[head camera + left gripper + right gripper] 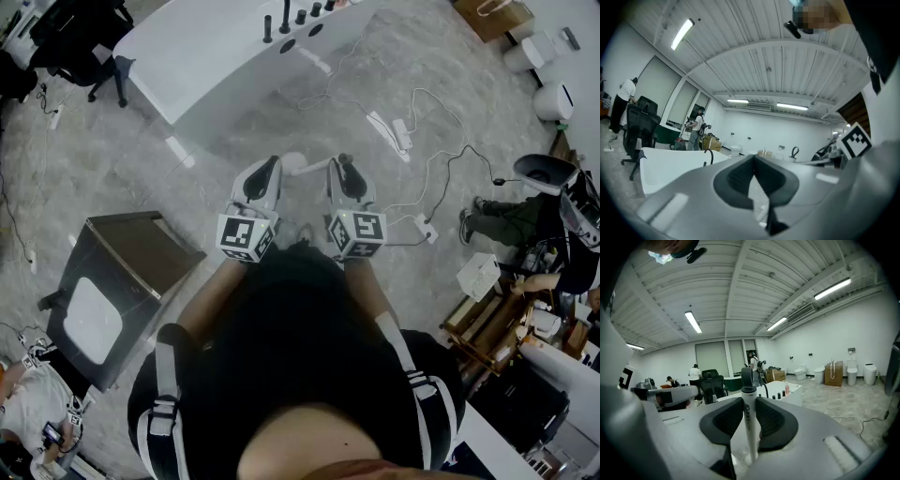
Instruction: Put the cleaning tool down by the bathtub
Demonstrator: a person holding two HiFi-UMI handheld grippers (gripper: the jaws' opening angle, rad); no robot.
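bathtub: glossy white, smooth | floor: polished grey marble-look | cleaning tool: smooth white plastic handle

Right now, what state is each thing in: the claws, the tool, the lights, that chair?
left claw: shut, empty.
right claw: shut on the cleaning tool.
cleaning tool: gripped by its white handle, not yet set down.
ceiling lights: on.
office chair: unoccupied.
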